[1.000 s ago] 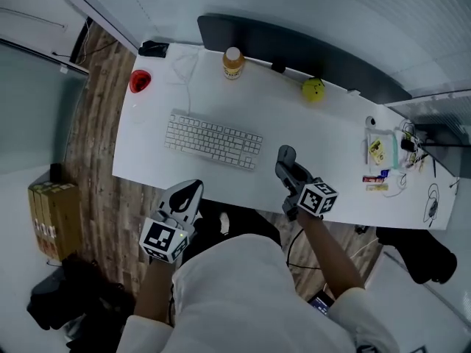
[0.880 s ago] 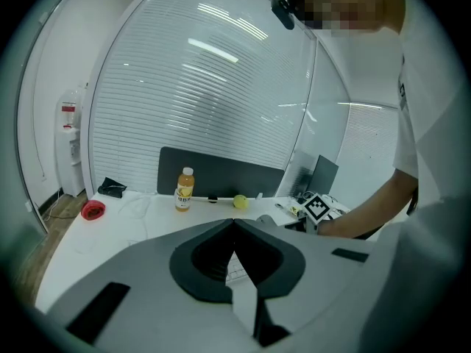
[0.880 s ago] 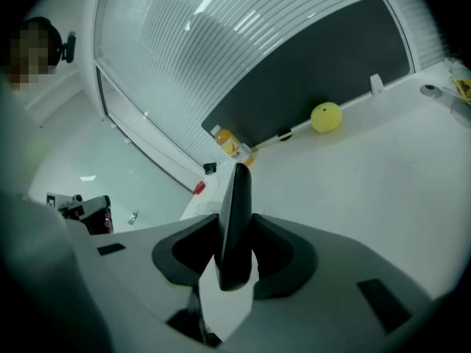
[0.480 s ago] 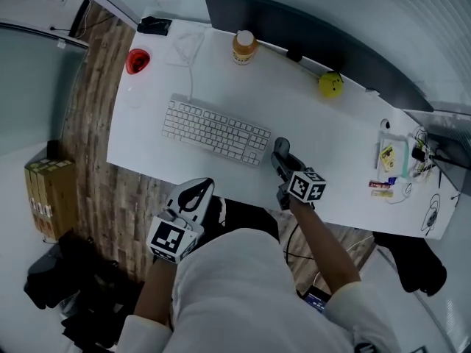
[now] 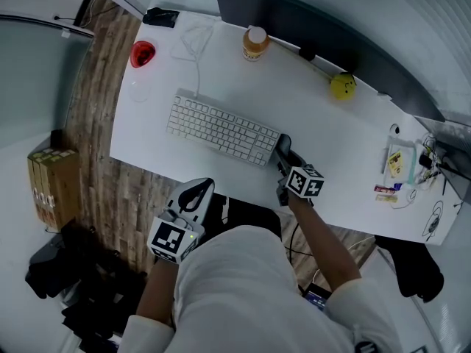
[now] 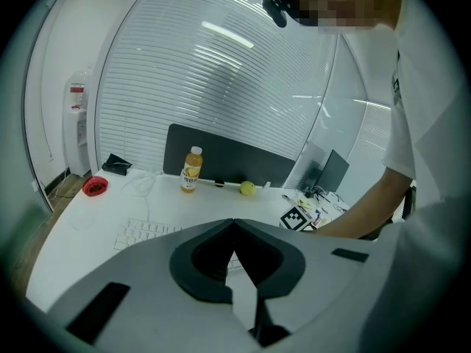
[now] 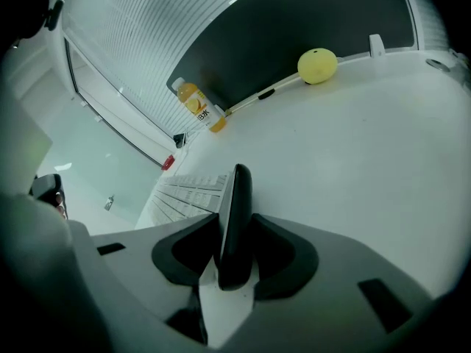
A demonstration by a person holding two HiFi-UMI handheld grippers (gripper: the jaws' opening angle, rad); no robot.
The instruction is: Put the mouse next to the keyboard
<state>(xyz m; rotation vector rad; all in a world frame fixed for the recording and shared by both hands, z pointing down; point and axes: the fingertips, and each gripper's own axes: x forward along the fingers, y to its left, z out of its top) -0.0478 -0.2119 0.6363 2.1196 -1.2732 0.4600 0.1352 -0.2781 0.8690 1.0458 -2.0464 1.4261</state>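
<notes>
A slim black mouse (image 7: 235,219) stands on its edge between the jaws of my right gripper (image 7: 234,230), which is shut on it. In the head view the right gripper (image 5: 284,157) and the mouse (image 5: 283,146) sit right at the right end of the white keyboard (image 5: 221,129), near the desk's front edge. Just left of the mouse, the right gripper view shows the keyboard (image 7: 190,190). My left gripper (image 5: 196,195) hangs below the front edge of the desk, off the table. Its jaws meet with nothing between them (image 6: 234,225).
On the white desk (image 5: 324,131) stand an orange juice bottle (image 5: 255,43), a yellow ball (image 5: 341,87) and a red object (image 5: 143,53). A dark panel (image 5: 316,22) runs along the back. Small clutter (image 5: 401,166) lies at the right end. A cardboard box (image 5: 48,190) sits on the floor.
My right gripper has carried the mouse left, from a gap away to right beside the keyboard's right end. The left gripper has stayed put.
</notes>
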